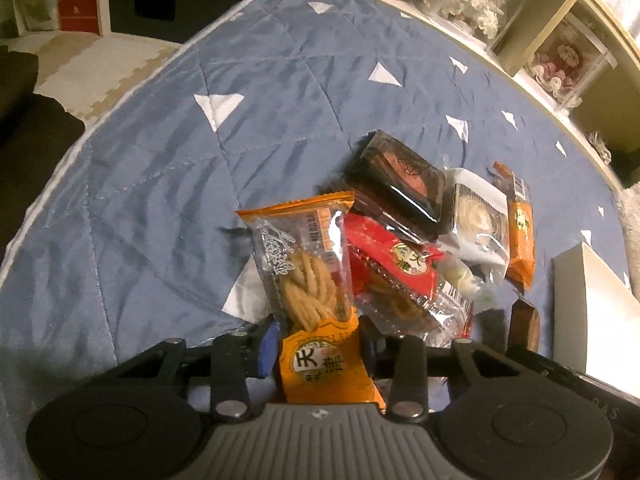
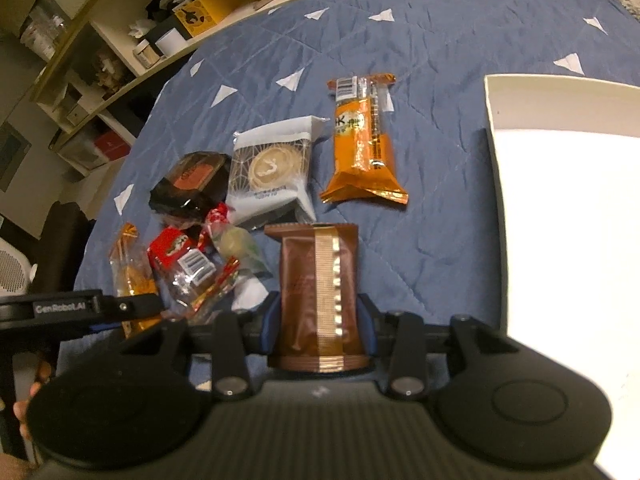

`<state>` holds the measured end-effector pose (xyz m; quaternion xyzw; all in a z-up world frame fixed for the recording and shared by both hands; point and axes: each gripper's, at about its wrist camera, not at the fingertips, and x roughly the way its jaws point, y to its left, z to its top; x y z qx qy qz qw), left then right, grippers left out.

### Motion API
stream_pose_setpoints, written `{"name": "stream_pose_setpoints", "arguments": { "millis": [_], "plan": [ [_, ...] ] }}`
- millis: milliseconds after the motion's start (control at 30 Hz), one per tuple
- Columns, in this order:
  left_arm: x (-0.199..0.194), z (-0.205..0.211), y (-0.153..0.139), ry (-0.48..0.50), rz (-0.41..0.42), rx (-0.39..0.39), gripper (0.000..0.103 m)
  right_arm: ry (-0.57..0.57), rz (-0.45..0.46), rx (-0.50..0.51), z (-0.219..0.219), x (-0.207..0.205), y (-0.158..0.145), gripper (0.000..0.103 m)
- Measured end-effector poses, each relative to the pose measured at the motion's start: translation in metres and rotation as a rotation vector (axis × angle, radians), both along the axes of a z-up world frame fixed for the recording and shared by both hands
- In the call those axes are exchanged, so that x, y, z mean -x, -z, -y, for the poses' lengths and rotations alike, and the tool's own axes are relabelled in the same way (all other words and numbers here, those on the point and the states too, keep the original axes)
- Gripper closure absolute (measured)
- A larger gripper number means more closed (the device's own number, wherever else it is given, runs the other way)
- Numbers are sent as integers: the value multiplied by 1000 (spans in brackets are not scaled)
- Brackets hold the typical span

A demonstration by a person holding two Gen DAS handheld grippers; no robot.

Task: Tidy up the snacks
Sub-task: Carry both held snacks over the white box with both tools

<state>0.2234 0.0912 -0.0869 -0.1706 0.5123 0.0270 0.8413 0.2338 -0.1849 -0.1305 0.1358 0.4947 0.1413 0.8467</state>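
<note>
My left gripper (image 1: 317,344) is shut on the lower end of an orange-and-clear packet of twisted dough sticks (image 1: 308,272), which stands upright over the snack pile. My right gripper (image 2: 318,320) is shut on a brown packet with a gold strip (image 2: 318,280), held just above the blue quilt (image 2: 420,240). The pile holds a red packet (image 1: 394,264), a dark glossy packet (image 1: 400,188), a white-grey pastry packet (image 2: 276,168) and a green sweet (image 2: 236,244). A second orange packet (image 2: 364,148) lies apart, nearer the white box (image 2: 560,200).
The quilt (image 1: 180,160) has white triangles and is bare on its left half in the left wrist view. Shelves (image 1: 560,52) with clear boxes run along the far edge. The white box (image 1: 588,300) sits at the right. A hand (image 2: 24,412) shows at the lower left.
</note>
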Motion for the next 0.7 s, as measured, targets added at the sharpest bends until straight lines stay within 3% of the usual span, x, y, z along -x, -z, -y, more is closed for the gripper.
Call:
{"name": "stream_pose_setpoints", "arguments": {
  "millis": [333, 700],
  "plan": [
    [26, 16, -30, 24, 108, -103, 67, -6, 92, 6, 7, 12, -21, 58],
    [57, 45, -74, 90, 244, -120, 68, 9, 188, 56, 21, 43, -57, 58]
  ]
}}
